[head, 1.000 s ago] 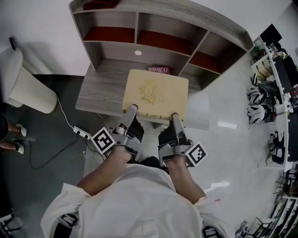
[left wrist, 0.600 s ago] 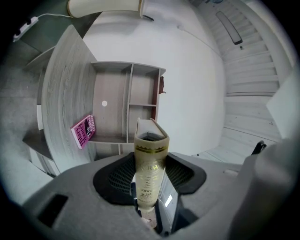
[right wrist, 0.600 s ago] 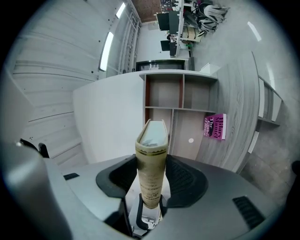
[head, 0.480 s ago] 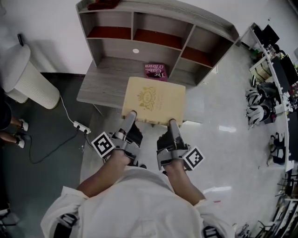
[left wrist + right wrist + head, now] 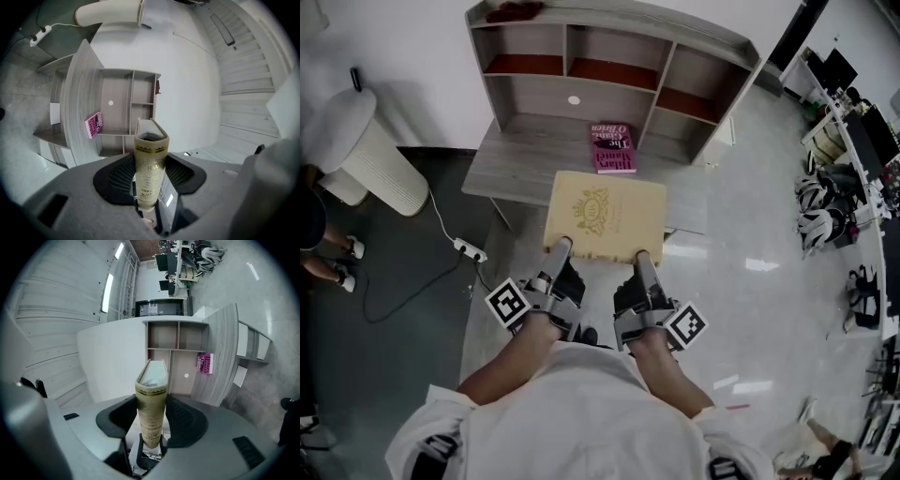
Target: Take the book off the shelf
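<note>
The left gripper [image 5: 561, 246] and the right gripper [image 5: 642, 255] each had their jaws closed partway on the near edge of the tan hardcover book [image 5: 605, 214], one toward either corner, its lettered spine pinched between the dark pads in both gripper views. The book lay cover-up, out of the grey wooden shelf unit [image 5: 609, 56] and over the desk's [image 5: 511, 169] front edge, though whether it touched the desktop or hung clear could not be told. A pink paperback [image 5: 613, 147] lay flat on the desk just beyond it.
</note>
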A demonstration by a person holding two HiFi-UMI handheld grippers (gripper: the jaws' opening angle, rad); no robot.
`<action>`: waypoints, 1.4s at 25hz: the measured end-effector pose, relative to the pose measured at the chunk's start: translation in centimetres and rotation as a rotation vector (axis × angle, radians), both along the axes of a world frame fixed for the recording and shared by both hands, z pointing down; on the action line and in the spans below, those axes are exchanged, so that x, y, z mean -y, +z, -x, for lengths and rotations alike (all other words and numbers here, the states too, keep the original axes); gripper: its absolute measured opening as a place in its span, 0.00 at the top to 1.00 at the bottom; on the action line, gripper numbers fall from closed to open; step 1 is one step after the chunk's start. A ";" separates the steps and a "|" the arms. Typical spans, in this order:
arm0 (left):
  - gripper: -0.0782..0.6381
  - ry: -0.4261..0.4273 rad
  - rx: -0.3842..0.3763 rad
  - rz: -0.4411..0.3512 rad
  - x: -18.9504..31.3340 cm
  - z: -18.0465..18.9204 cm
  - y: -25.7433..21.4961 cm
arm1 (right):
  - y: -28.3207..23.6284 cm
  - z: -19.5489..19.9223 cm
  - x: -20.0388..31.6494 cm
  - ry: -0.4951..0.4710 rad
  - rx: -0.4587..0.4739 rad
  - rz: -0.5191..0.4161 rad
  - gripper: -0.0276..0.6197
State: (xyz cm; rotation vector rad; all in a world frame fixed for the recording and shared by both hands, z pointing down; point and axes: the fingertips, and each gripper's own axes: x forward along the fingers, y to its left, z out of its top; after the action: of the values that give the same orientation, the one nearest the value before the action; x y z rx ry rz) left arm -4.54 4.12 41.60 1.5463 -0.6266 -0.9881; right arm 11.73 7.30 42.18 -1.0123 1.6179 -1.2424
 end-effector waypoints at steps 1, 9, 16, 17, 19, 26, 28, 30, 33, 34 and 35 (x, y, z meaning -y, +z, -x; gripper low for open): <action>0.60 0.000 0.002 0.000 -0.6 0.0 0.1 | 0.1 0.0 -0.6 0.000 0.001 0.000 0.66; 0.60 0.016 0.002 0.003 -3.3 -0.1 0.0 | 0.2 0.0 -3.7 0.009 0.007 0.007 0.65; 0.60 0.047 0.000 0.016 -4.3 1.4 0.2 | 0.2 1.6 -5.1 0.023 0.003 0.007 0.65; 0.60 0.050 0.000 0.016 -4.4 1.7 0.1 | 0.0 1.9 -5.3 0.026 -0.001 0.002 0.65; 0.60 0.056 -0.001 0.011 -4.5 2.3 -0.2 | -0.3 2.6 -5.7 0.032 -0.011 -0.008 0.66; 0.60 0.106 -0.008 -0.001 -5.3 3.3 -0.2 | -0.3 3.8 -7.0 0.070 -0.010 -0.015 0.66; 0.60 0.120 -0.010 -0.003 -5.6 3.6 -0.2 | -0.2 4.1 -7.5 0.082 -0.005 -0.019 0.66; 0.60 0.128 -0.005 -0.005 -5.8 4.0 -0.1 | 0.1 4.6 -7.8 0.089 0.007 -0.018 0.66; 0.60 0.143 -0.012 0.006 -6.3 4.5 0.4 | 0.5 5.1 -8.5 0.099 0.003 -0.011 0.66; 0.60 0.149 -0.016 0.009 -6.4 4.6 0.6 | 0.6 5.3 -8.7 0.103 -0.001 -0.008 0.66; 0.60 0.156 -0.018 0.012 -6.6 4.7 0.9 | 0.8 5.4 -9.0 0.107 -0.003 -0.006 0.66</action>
State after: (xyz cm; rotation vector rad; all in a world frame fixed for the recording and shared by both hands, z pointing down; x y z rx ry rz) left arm -9.26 10.70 42.51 1.5495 -0.4899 -0.8777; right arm 6.34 16.25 42.98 -1.0837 1.5484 -1.1645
